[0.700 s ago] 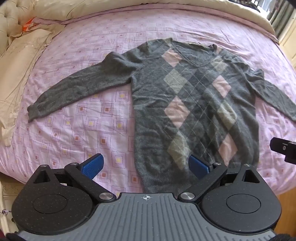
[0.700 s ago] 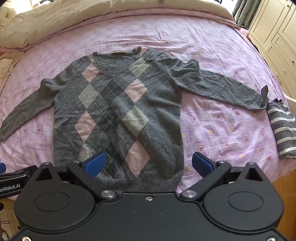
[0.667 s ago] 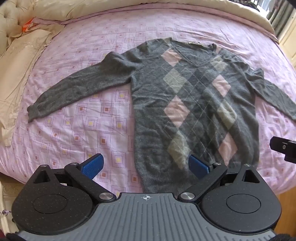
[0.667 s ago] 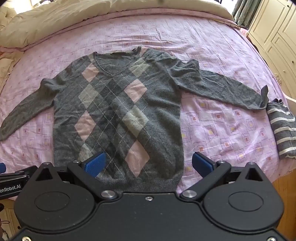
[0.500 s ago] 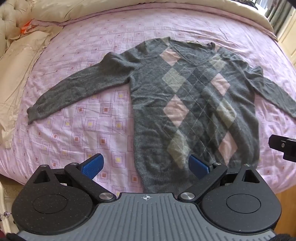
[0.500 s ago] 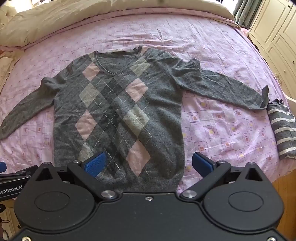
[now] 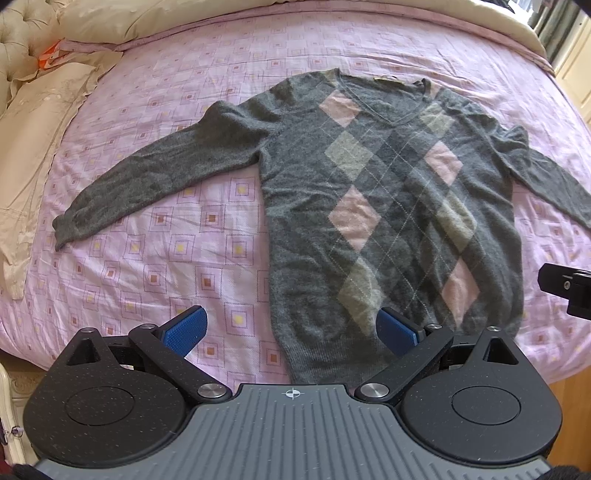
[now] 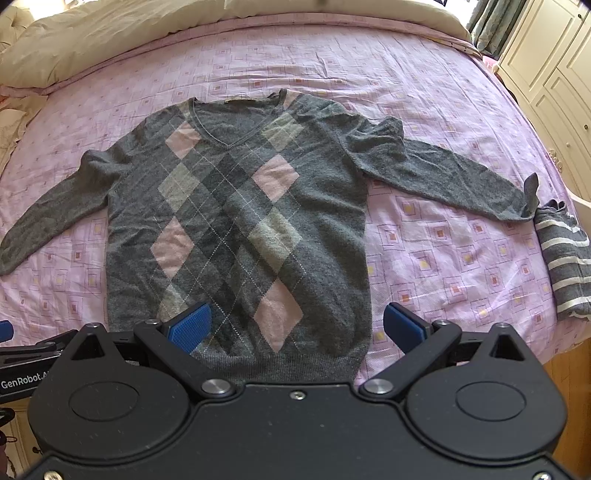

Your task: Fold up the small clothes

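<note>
A grey argyle sweater (image 7: 388,206) (image 8: 236,229) with pink and pale green diamonds lies flat, front up, on the pink bedspread (image 7: 177,258) (image 8: 443,258), both sleeves spread out to the sides. My left gripper (image 7: 291,328) hovers open over the hem's left corner, blue pads wide apart and holding nothing. My right gripper (image 8: 295,325) hovers open above the hem's right part, nothing between its pads. The left sleeve cuff (image 7: 70,225) lies far left; the right cuff (image 8: 528,199) reaches the bed's right side.
A folded grey striped garment (image 8: 565,266) sits at the bed's right edge beside the cuff. Cream pillows and duvet (image 7: 44,110) (image 8: 147,33) line the head and left side. White cupboards (image 8: 546,74) stand right. The other gripper's body (image 7: 569,288) shows at the right edge.
Both grippers drifted very slightly, so the sweater sits a touch differently in each view. Jaws stayed wide open and the sweater has not moved.
</note>
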